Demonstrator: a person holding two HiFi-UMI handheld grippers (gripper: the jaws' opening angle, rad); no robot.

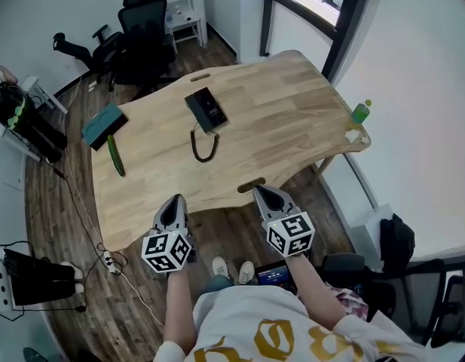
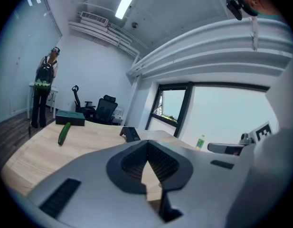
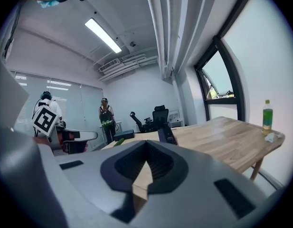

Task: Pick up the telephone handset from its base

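A black telephone lies in the middle of the wooden table, and handset and base read as one dark block. Its coiled cord curls toward me. My left gripper and right gripper hover side by side at the table's near edge, well short of the phone. Both are shut with nothing between the jaws. The left gripper view shows the phone far ahead beyond the shut left gripper. In the right gripper view the phone stands far beyond the shut right gripper.
A teal box and a cucumber lie on the table's left part. A green bottle stands at the far right corner. Black office chairs stand behind the table. A person stands by the far wall.
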